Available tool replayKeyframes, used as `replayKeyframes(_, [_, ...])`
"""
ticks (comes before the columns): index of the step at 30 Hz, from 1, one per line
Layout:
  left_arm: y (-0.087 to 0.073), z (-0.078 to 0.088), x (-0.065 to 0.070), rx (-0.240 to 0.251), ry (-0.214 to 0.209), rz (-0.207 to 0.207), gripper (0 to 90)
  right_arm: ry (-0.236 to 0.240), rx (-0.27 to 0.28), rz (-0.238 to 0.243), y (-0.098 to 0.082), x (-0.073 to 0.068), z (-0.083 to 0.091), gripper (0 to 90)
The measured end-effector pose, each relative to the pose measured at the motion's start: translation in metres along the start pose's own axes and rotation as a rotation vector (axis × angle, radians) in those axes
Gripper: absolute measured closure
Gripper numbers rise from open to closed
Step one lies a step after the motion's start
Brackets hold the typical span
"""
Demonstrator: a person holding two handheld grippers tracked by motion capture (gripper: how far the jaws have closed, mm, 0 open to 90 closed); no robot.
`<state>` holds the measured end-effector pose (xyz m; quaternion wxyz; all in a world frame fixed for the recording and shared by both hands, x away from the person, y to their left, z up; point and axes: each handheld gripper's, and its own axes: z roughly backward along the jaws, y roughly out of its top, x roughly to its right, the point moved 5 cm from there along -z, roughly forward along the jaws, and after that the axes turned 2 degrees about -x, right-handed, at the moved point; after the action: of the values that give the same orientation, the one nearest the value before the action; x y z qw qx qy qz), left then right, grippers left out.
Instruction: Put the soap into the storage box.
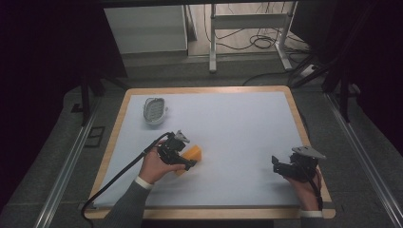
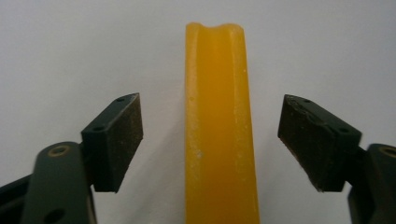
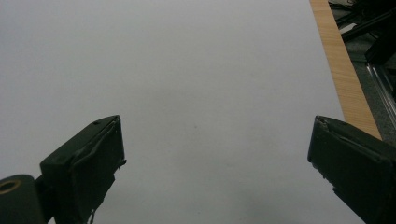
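The long yellow-orange block of smooth plastic or wax [image 2: 219,130] is seen lying between the two black jaws of the left tool [image 2: 210,140], on the white surface [image 1: 237,128]. Its long axis runs straight away from the tool, along the direction in which the jaws point, so the jaws stand on either side of its narrow width. The jaws are spread, and a clear gap is left on each side; the block is not touched by either pad. For a closing move, it is judged that the block is already well centred and only a squeeze across its short side would be needed.

In the high view the block [image 1: 192,154] is found left of the middle of the surface, just in front of the left tool [image 1: 183,159], while the right tool [image 1: 280,166] is held well apart from it, near the right edge. Its jaws are also spread, with nothing between them.

The near end of the block is cut off at the bottom of the left gripper view, and in the high view part of it is hidden by the tool. A white oval object with a ribbed face [image 1: 155,110] lies farther back; what it is cannot be made out.
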<state>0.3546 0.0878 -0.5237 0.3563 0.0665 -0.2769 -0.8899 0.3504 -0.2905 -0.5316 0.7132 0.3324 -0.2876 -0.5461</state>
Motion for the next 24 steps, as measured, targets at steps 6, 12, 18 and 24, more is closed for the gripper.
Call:
replayKeyframes(6, [-0.004,-0.006,-0.002,-0.004,-0.024,0.019,33.9,-0.001,-0.004,-0.002,0.0,0.0,-0.001,3.7])
replayKeyframes(12, [-0.007,-0.01,-0.002,-0.022,-0.031,0.034,40.5,-0.003,-0.006,0.001,-0.001,0.0,-0.001,3.7])
replayKeyframes(18, [-0.007,-0.012,-0.001,-0.01,-0.033,0.046,56.9,-0.005,-0.005,0.001,-0.001,0.0,-0.001,3.7])
replayKeyframes(24, [-0.008,-0.013,0.0,-0.013,-0.016,0.039,58.5,-0.005,-0.005,-0.001,-0.001,0.001,-0.001,3.7])
